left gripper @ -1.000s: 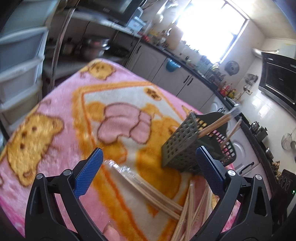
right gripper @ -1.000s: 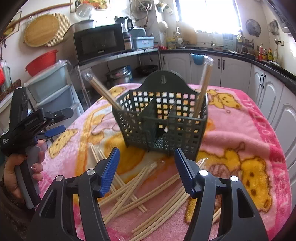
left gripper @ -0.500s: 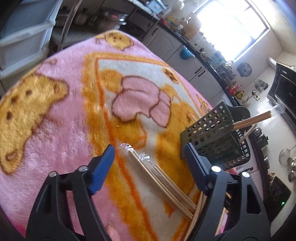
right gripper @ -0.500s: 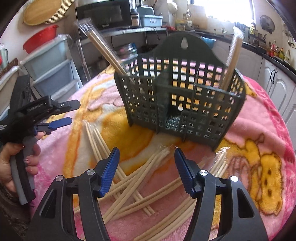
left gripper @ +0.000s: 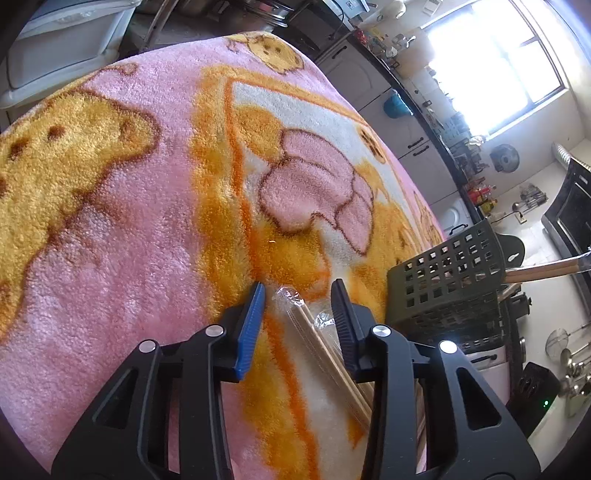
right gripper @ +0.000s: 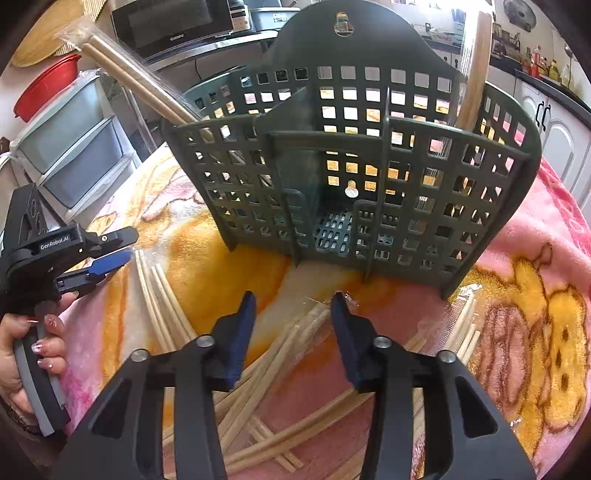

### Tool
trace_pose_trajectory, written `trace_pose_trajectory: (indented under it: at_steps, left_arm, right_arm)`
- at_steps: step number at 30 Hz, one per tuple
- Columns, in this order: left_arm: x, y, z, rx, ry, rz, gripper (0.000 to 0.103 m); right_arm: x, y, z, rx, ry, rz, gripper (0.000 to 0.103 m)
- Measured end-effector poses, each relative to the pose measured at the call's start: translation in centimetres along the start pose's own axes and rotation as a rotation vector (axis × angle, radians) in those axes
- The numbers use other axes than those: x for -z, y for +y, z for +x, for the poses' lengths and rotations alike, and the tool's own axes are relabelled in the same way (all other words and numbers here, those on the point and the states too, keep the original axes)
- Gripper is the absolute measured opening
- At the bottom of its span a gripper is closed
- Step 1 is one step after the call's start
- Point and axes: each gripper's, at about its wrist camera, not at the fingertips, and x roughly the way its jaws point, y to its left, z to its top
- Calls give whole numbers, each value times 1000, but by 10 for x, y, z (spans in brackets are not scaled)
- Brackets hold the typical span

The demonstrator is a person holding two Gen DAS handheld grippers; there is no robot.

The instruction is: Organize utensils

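Observation:
A dark green slotted holder (right gripper: pixel 351 177) (left gripper: pixel 450 288) stands on the pink and orange blanket (left gripper: pixel 110 221). Wrapped chopstick pairs lean out of its left compartment (right gripper: pixel 140 85) and its right one (right gripper: pixel 476 66). Several more wrapped pairs lie crossed on the blanket in front of it. My left gripper (left gripper: pixel 298 295) (right gripper: pixel 131 243) is low over one wrapped pair (left gripper: pixel 314 339). Its jaws are closing with that pair between them, and the pads stand clear of it. My right gripper (right gripper: pixel 293 297) is closing over another pair (right gripper: pixel 291 336), likewise without touching it.
A person's hand (right gripper: pixel 22 354) holds the left gripper's handle at the left edge. Grey plastic drawers (right gripper: pixel 74 155), a red bowl (right gripper: pixel 44 85) and a microwave (right gripper: pixel 177 22) stand beyond the table. Kitchen cabinets (left gripper: pixel 369 81) and a bright window (left gripper: pixel 491 62) lie behind.
Both grippers have come down and forward toward the chopsticks on the blanket, and both pairs of jaws have narrowed. The holder now looms larger in the right wrist view.

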Motion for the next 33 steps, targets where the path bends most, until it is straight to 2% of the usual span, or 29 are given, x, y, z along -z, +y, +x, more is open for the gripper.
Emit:
trace_pose_trajectory:
  at_steps: [7,11,13,19,27,33]
  left_arm:
    - [0,-6,4,-54,2,48,22]
    - [0,-8,4,-72,4,70,9]
    - [0,-8,4,-68,5,76,6]
    - [0,-11,-3,8,0,71,3]
    - [1,-45,-53,76,-104,180,1]
    - [4,-66,-90,133,-174,223,1]
  right_arm:
    - [0,-13,-1,-13,-9,52,16]
    - [-1,-17,-10,-13,-40,59,13]
    - [-1,-20,-16,-18,-53,64,13]
    - [-4,-27,-36,-40,-103,69,12]
    - [-7,-33,-74,-88,-188,69,10]
    - [-11,-28,-96,-122,-241,63,8]
